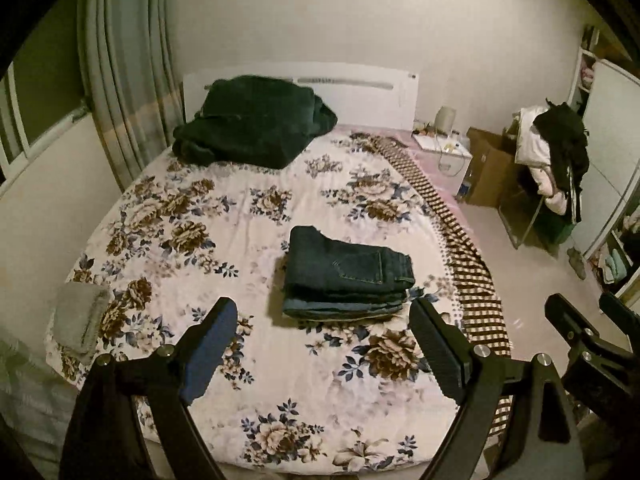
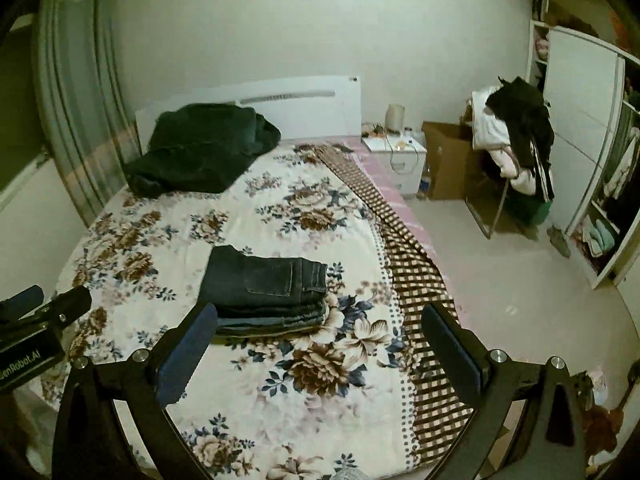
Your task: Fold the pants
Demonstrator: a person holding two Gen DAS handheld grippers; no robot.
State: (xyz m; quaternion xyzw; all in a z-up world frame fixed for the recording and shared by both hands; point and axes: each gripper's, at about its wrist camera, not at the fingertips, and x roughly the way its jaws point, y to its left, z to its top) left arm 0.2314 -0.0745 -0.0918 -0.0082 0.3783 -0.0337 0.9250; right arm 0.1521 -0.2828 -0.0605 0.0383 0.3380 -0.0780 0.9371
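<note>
The folded pants point(image 1: 349, 276) lie as a stack of dark denim layers on the floral bedspread point(image 1: 240, 216), at centre frame in the left wrist view and left of centre in the right wrist view point(image 2: 266, 290). A back pocket shows on the top layer; how many layers the stack holds cannot be made out.

The left gripper point(image 1: 324, 356) hangs at lower centre, jaws spread wide, nothing between them, apart from the stack. The right gripper point(image 2: 318, 354) stands likewise, wide and empty. Each gripper's base is cut off by the lower frame edge.

A dark heap of cloth point(image 1: 256, 122) lies at upper left against the white headboard point(image 1: 360, 96); its kind cannot be told. A grey folded cloth point(image 1: 80, 316) sits at the bed's left edge. In the right wrist view, clothes are piled over a chair point(image 2: 516, 136) at upper right, largely hiding it. A wardrobe point(image 2: 580, 128) is cut off at the right edge.
</note>
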